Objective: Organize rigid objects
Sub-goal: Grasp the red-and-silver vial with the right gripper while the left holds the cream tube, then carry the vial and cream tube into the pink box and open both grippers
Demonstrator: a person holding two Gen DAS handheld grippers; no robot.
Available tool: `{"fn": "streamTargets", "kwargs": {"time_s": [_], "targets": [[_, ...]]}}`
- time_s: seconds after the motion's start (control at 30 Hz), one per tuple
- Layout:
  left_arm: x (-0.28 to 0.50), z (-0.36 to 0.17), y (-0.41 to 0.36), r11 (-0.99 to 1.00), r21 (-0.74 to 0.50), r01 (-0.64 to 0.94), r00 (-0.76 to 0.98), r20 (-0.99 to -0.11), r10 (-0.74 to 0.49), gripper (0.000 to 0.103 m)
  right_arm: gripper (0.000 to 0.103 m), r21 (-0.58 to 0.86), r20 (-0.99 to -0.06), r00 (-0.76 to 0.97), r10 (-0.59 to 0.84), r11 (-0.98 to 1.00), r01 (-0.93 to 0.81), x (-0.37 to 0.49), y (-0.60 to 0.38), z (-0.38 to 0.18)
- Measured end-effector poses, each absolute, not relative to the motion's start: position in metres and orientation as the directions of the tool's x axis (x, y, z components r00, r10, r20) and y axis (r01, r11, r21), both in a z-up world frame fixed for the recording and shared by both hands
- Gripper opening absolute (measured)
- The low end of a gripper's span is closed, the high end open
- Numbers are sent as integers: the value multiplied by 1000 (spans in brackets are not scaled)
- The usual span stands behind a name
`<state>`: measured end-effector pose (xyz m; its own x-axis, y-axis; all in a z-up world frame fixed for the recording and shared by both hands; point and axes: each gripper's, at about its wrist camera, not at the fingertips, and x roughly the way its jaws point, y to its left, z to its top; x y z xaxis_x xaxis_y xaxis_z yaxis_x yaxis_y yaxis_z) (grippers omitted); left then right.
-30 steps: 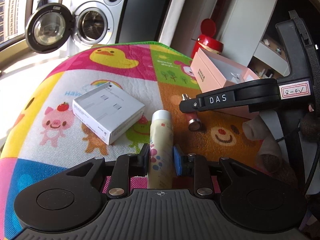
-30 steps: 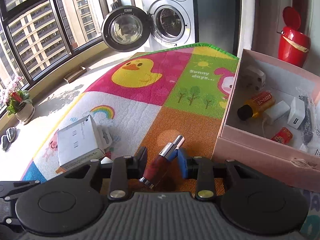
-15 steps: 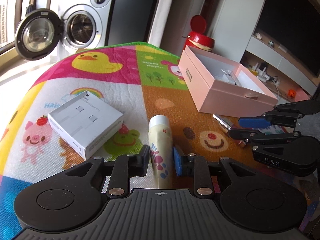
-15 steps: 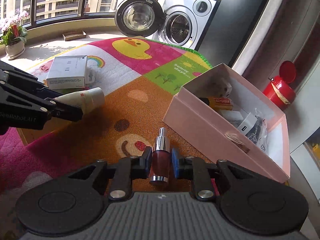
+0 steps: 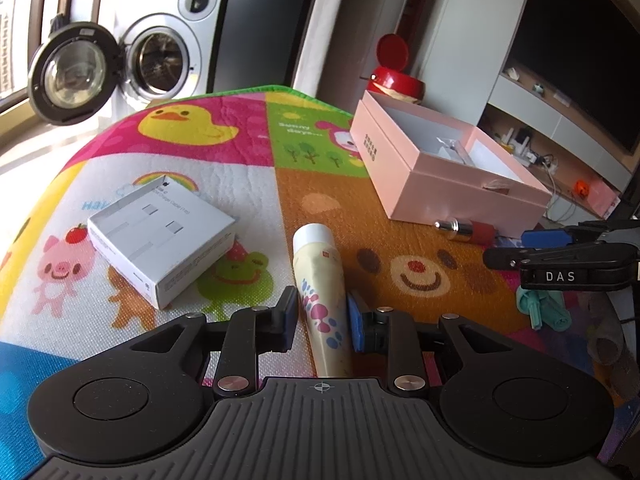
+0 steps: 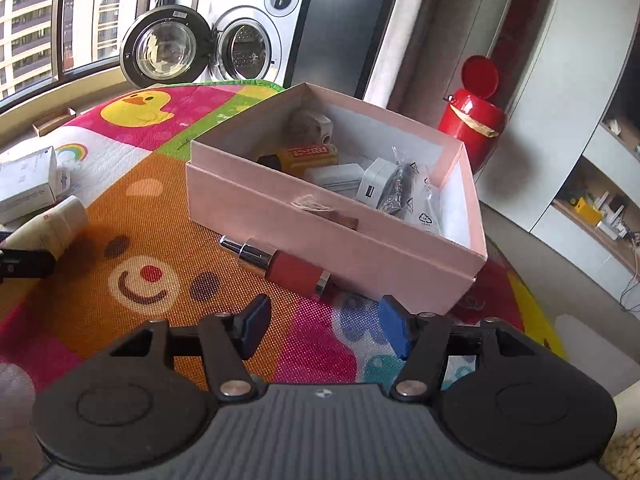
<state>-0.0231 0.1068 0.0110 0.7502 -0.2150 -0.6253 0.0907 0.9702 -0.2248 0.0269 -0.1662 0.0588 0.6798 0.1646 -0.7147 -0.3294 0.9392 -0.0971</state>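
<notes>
Jaws of the left gripper (image 5: 322,316), seen from its own wrist view, are clamped on a cream tube (image 5: 320,280) that lies along the mat (image 5: 224,184), cap pointing away. Measured from the pink box (image 5: 444,176), the tube sits well to its near left, and a white carton (image 5: 160,236) lies further left again. Just in front of the box's near wall rests a red bottle (image 5: 468,232) with a silver neck, and the right gripper (image 5: 532,246) hangs just beside it at the frame's right edge.

From the right wrist view, that gripper's (image 6: 324,326) jaws have just been opening and now stand wide, with nothing between them. The bottle (image 6: 280,262) lies on the mat against the box's (image 6: 320,236) near wall, just ahead of the blue pads (image 6: 256,320). Inside the box are a yellow item, white adapters and a dark bagged piece.

My reading is that the bottle has been set down outside the box rather than in it, so this step looks unfinished. Next, I'd expect either the bottle to be regripped and lifted over the wall, or the tube carried across and released inside; either way the wall must be cleared.
</notes>
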Motion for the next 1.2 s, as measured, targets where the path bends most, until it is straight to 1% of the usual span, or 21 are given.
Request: {"fn": "streamTargets", "kwargs": {"time_s": [0.1,0.13,0.23,0.33,0.47,0.53,0.57,0.6,0.63,0.8,0.93,1.03,1.2], "targets": [[-24,11,105,972,-215,90,752,-626,-208,29,64,71,-750,612,251,950,-303,37,-169,53],[-24,11,105,973,-214,91,753,-625,-207,29,68,87,-746,617,251,955,-284,39,-168,52],[-25,11,106,972,-216,90,756,-621,-208,29,72,92,-733,642,223,968,-232,46,-160,48],[-25,10,106,972,-217,89,758,-618,-207,29,79,104,-723,657,215,973,-205,56,-147,45],[-26,10,105,973,-215,84,758,-620,-202,29,81,79,-723,667,182,980,-181,65,-136,45],[-26,10,106,972,-223,80,759,-618,-205,29,83,82,-728,664,173,983,-166,69,-133,45],[-27,9,107,969,-234,76,760,-615,-208,29,83,82,-727,665,171,983,-163,68,-133,45],[-28,9,108,967,-245,72,762,-612,-212,29,80,76,-724,670,163,985,-157,68,-133,45],[-28,8,109,966,-250,71,764,-609,-214,29,78,71,-720,674,165,984,-165,66,-134,45],[-28,9,106,972,-221,78,763,-615,-200,29,78,63,-709,675,206,971,-230,45,-142,49],[-14,16,106,971,-233,60,726,-658,-203,29,78,-14,-657,717,233,947,-320,8,-143,58],[3,19,106,971,-238,41,699,-688,-198,30,78,-64,-643,727,239,930,-362,-12,-144,57],[18,18,104,968,-247,35,691,-694,-202,30,78,-114,-624,743,242,913,-392,-35,-145,55]]}}
